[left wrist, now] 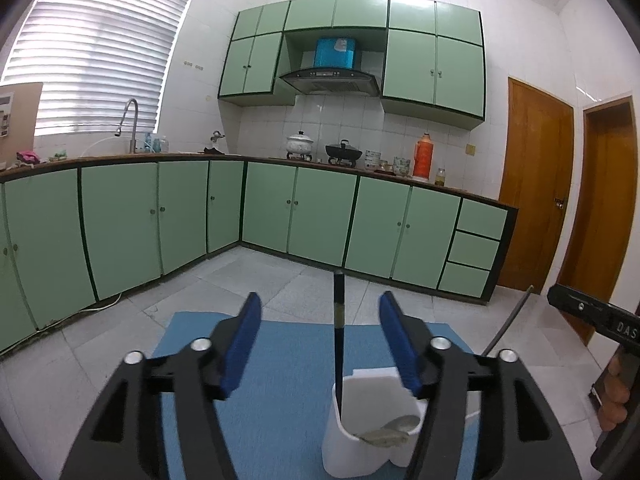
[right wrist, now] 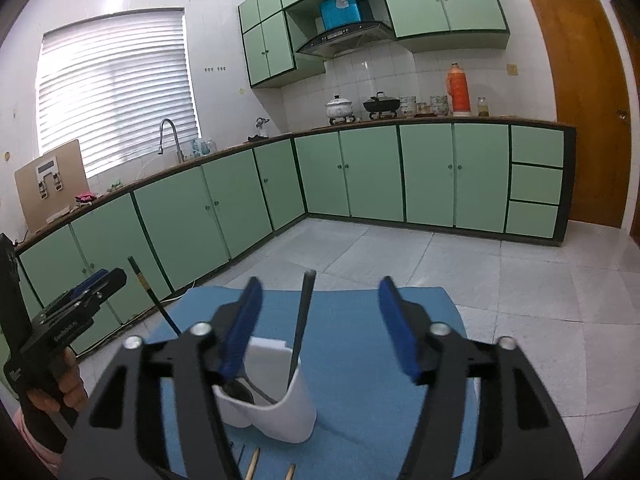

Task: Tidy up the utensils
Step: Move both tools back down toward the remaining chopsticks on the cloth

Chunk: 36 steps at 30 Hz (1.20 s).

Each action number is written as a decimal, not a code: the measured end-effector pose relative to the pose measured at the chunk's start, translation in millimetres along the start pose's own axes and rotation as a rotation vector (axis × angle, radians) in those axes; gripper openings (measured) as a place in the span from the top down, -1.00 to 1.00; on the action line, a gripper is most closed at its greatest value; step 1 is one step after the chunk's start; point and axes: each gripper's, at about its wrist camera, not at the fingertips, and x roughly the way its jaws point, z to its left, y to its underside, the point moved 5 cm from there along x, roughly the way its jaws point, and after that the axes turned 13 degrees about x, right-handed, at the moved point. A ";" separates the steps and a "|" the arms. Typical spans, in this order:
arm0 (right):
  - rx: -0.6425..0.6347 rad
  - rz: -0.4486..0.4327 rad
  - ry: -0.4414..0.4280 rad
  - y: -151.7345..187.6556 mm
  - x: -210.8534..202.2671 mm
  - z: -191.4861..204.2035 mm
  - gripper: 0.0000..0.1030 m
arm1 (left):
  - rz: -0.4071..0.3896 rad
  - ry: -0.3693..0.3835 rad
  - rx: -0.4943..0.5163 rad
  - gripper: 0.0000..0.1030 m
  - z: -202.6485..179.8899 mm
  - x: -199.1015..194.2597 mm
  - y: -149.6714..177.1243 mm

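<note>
while both stand wide open and empty, left hand-held gripper (left wrist: 320, 344) and right hand-held gripper (right wrist: 320, 328) hover above the white holder (left wrist: 368, 440).

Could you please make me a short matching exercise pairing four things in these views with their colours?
Things:
1. mat
2. holder
3. thermos
4. cabinets

Colours:
a. green
b. white
c. blue
d. orange

Pairs: 1-c, 2-b, 3-d, 4-a
</note>
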 end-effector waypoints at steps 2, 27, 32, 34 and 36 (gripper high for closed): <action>-0.010 -0.007 0.005 6.4 -8.4 -0.9 -0.40 | -0.005 0.003 -0.009 -0.41 1.1 -8.9 3.3; -0.045 0.057 0.069 187.3 -113.3 -1.8 -0.82 | 0.155 0.002 0.076 -0.76 -59.6 -132.5 156.1; -0.044 0.064 0.106 229.1 -129.8 -3.1 -0.82 | 0.180 -0.006 0.082 -0.76 -70.1 -154.2 189.9; -0.034 0.069 0.110 241.7 -135.4 -4.6 -0.82 | 0.184 -0.008 0.096 -0.76 -74.3 -161.8 199.9; -0.031 0.069 0.115 252.0 -139.9 -5.0 -0.81 | 0.188 -0.022 0.117 -0.76 -77.2 -169.1 209.3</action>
